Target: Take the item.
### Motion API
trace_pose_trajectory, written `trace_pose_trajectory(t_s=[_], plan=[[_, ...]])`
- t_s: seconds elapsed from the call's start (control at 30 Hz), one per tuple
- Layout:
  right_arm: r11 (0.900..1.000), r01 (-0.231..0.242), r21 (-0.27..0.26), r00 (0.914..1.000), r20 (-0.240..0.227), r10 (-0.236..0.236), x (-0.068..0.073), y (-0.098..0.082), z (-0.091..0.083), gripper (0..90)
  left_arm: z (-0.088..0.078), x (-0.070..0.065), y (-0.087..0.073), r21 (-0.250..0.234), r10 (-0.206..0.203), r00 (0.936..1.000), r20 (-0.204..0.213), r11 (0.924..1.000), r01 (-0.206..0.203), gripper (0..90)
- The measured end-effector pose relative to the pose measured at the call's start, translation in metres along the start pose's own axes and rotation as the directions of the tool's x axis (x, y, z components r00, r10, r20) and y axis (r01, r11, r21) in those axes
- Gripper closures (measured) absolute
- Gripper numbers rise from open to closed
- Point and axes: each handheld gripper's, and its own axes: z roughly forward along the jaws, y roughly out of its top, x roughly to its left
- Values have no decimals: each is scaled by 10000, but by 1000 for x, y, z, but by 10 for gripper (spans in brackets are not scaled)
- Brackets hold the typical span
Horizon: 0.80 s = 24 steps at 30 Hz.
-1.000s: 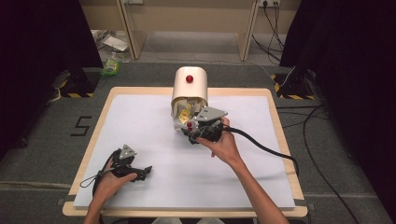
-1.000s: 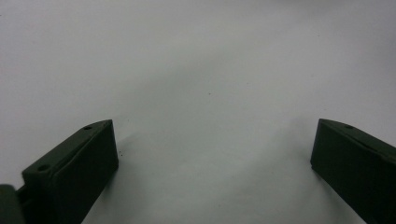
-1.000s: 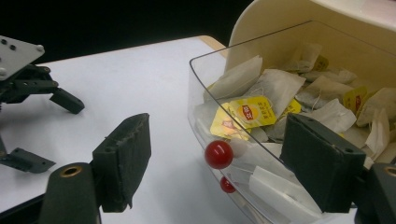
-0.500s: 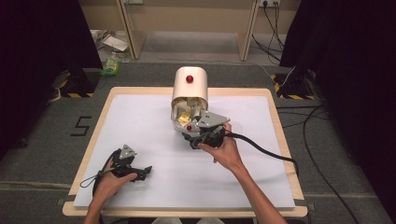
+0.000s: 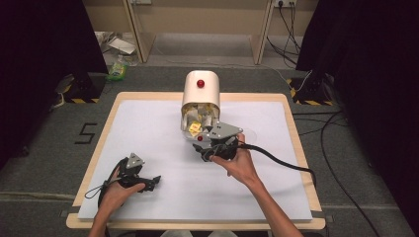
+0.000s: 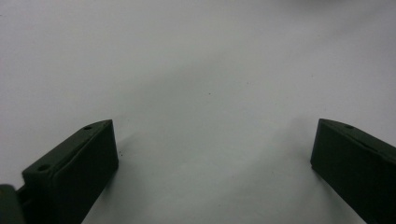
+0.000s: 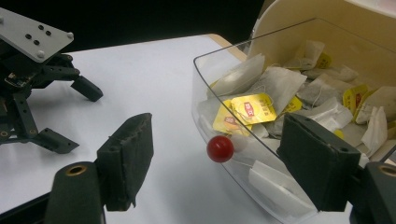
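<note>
High view: your right tool (image 5: 213, 144) sits at the tea-bag bin (image 5: 200, 98), so a bump could tip it; the tabletop (image 5: 148, 123) is open leftward. Left gripper view: left tool (image 6: 210, 154) spread wide, empty. Right gripper view: right tool spread, empty; the red knob (image 7: 220, 148) lies between its jaws, and a slip would jolt the clear drawer (image 7: 261, 116).

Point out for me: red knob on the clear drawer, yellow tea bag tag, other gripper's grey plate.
red knob (image 7: 220, 149), right gripper view, centre of the ball.
yellow tea bag tag (image 7: 253, 109), right gripper view, middle of the printed face.
grey plate (image 7: 32, 34), right gripper view, flat top near the screw holes.
</note>
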Motion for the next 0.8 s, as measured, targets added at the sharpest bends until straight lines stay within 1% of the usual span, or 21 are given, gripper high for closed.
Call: trace_pose_trajectory(t_s=[0.57,0.7,0.8], plan=[[9999,-1,154,9999,-120,2,4,-1,-5,293,0,0,0,-5,0,10000,2,10000,0,0],[9998,-188,51,9997,-184,189,1,1,-5,302,0,0,0,-2,1,10000,0,10000,-1,0],[9983,-526,-262,9986,-105,524,-4,5,-6,307,0,0,0,2,2,10000,3,10000,-2,0]])
